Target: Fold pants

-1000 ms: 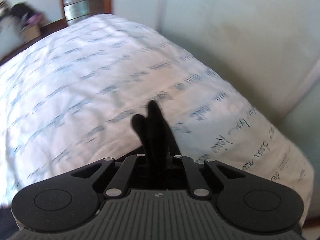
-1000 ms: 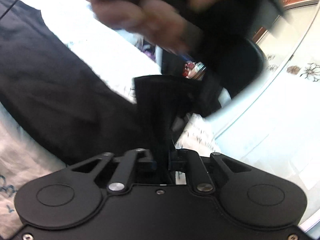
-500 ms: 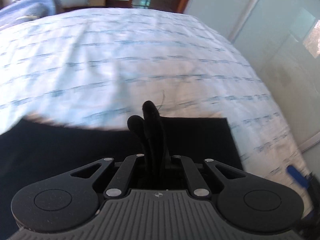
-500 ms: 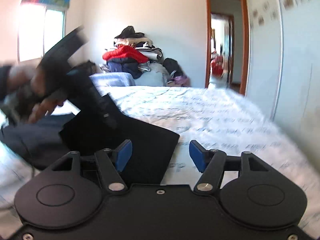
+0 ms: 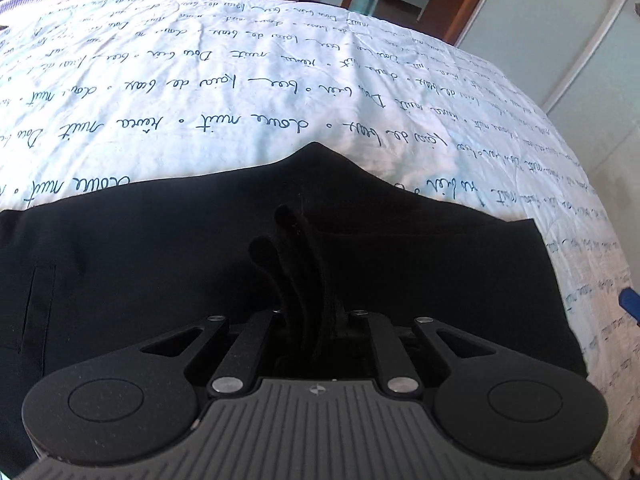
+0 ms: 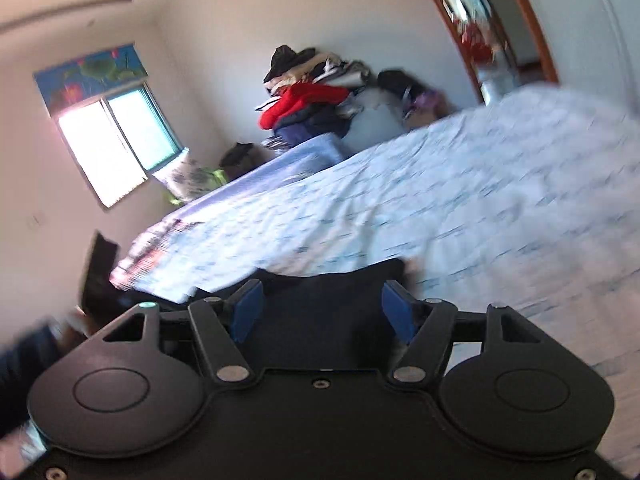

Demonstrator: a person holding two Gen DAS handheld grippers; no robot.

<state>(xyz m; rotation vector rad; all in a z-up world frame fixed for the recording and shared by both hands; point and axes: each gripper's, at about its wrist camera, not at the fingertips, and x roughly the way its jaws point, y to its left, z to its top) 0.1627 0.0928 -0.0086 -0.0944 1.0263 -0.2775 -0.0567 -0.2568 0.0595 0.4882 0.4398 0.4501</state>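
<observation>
Pants (image 5: 400,264), black, lie flat on the script-printed bedspread (image 5: 240,92).

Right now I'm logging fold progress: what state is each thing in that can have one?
pants: lying flat on the bed, black fabric pinched in the left gripper.
left gripper: shut on the pants.
right gripper: open, jaws just opened, blue pads apart, gripping nothing.
bed cover: spread smooth.
door: open.
</observation>
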